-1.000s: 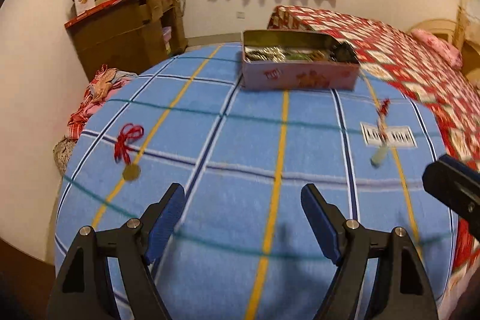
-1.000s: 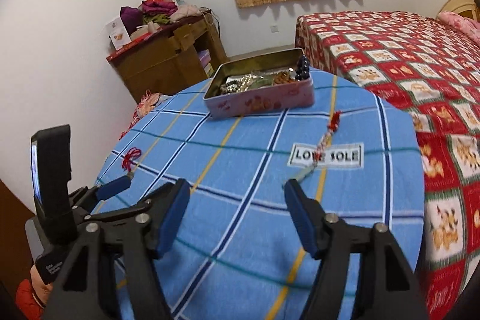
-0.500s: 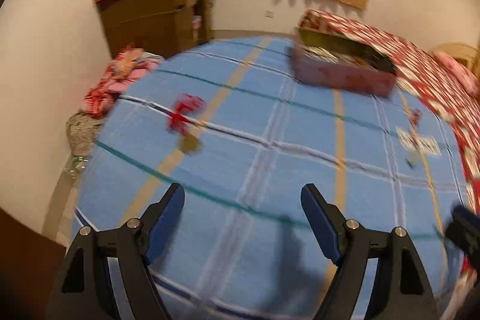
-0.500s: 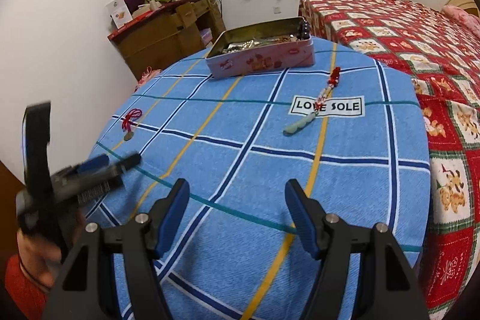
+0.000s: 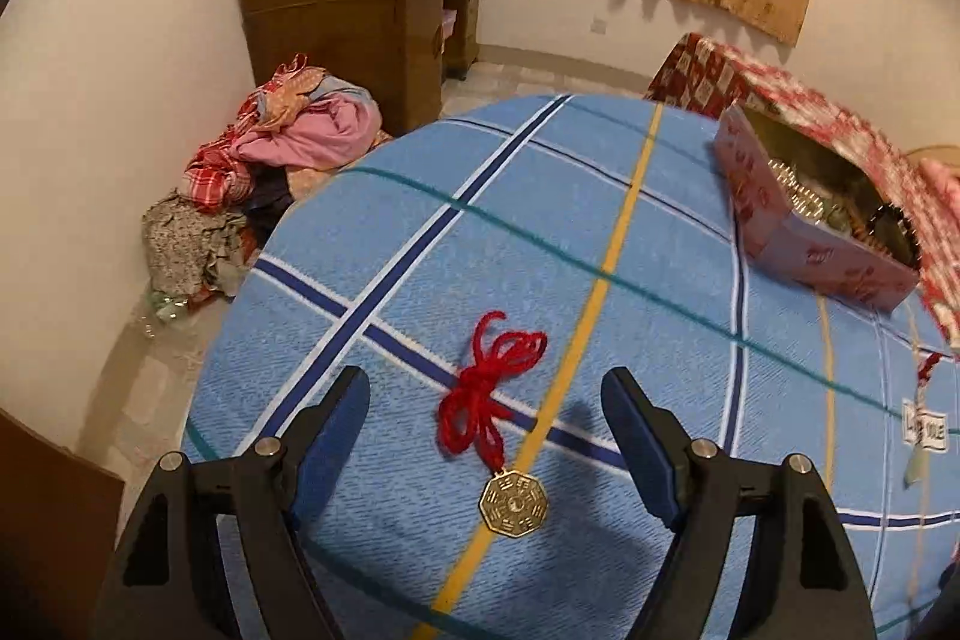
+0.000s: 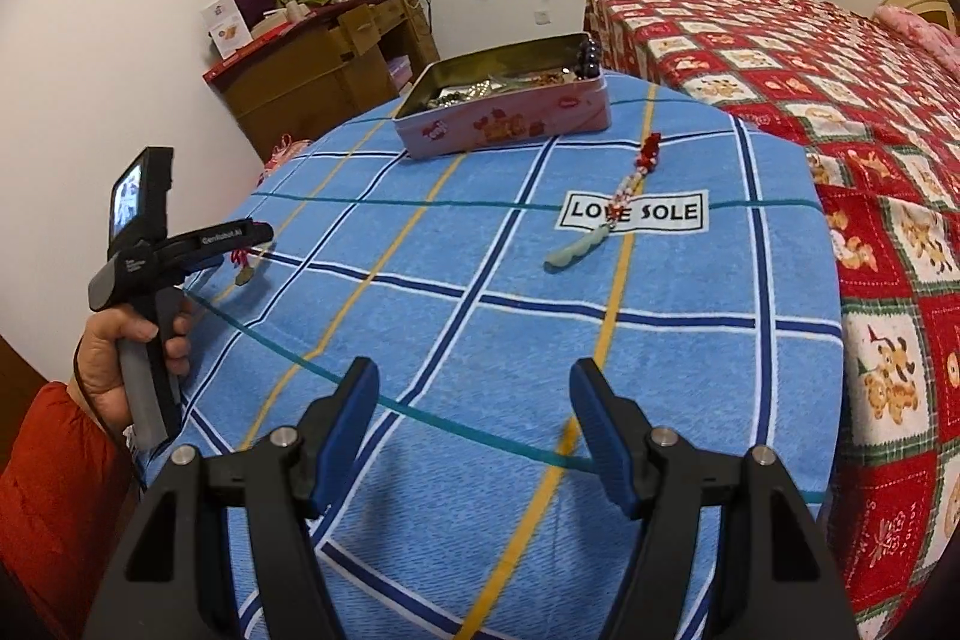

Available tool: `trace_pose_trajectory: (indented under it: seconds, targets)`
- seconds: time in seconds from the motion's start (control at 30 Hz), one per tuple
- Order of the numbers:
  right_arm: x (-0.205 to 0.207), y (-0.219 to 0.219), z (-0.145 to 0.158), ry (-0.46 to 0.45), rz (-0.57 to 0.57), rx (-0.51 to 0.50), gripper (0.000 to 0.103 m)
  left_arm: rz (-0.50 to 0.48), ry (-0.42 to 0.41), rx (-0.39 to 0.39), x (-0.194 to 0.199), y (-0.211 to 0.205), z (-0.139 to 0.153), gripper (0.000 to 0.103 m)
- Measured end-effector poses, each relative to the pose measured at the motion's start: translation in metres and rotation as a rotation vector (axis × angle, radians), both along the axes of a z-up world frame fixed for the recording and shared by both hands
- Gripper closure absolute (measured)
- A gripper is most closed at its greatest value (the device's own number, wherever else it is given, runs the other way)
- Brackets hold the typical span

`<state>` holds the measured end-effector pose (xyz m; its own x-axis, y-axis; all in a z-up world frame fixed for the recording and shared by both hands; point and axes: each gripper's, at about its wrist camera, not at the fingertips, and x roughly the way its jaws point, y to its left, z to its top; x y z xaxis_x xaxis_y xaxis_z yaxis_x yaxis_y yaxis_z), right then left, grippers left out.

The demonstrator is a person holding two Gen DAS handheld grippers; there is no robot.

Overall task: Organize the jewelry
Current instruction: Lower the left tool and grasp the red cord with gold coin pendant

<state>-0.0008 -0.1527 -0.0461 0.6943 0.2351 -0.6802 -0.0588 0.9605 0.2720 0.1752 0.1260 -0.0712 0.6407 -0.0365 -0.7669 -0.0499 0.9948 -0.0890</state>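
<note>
A brass octagonal pendant (image 5: 513,503) on a red cord (image 5: 487,391) lies on the blue checked cloth (image 5: 540,250). My left gripper (image 5: 486,421) is open and empty, its fingers either side of the cord, just above it. It also shows in the right wrist view (image 6: 255,244), over the pendant (image 6: 244,274). A pink tin (image 6: 510,115) holding jewelry stands at the far side; it also shows in the left wrist view (image 5: 804,226). A beaded charm with a jade piece (image 6: 606,214) lies mid-cloth. My right gripper (image 6: 474,427) is open and empty, near the front edge.
A bed with a red patterned quilt (image 6: 810,58) lies to the right. A wooden cabinet (image 5: 354,10) piled with things stands by the wall. A heap of clothes (image 5: 264,160) lies on the floor left of the table.
My left gripper has swung left and moved in over the red-cord pendant. My right gripper has drawn back a little toward the front edge. Both stay open.
</note>
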Motion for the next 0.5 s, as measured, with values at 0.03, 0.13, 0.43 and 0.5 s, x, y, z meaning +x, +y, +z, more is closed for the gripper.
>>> trace_pose_trajectory:
  seconds: [0.03, 0.13, 0.43, 0.5]
  targets:
    - [0.001, 0.001, -0.001, 0.004, 0.002, 0.002, 0.034, 0.005, 0.005, -0.002, 0.000, 0.001, -0.001, 0.037]
    - [0.003, 0.003, -0.003, 0.012, 0.010, 0.004, 0.034, 0.012, -0.004, -0.033, -0.006, 0.007, 0.002, 0.043]
    - [0.007, 0.003, -0.008, 0.025, 0.021, 0.022, 0.034, 0.006, -0.019, -0.077, -0.011, 0.020, 0.007, 0.043]
    - [0.008, 0.003, -0.008, 0.025, 0.021, 0.022, 0.034, -0.019, -0.021, -0.027, -0.006, 0.010, 0.007, 0.043]
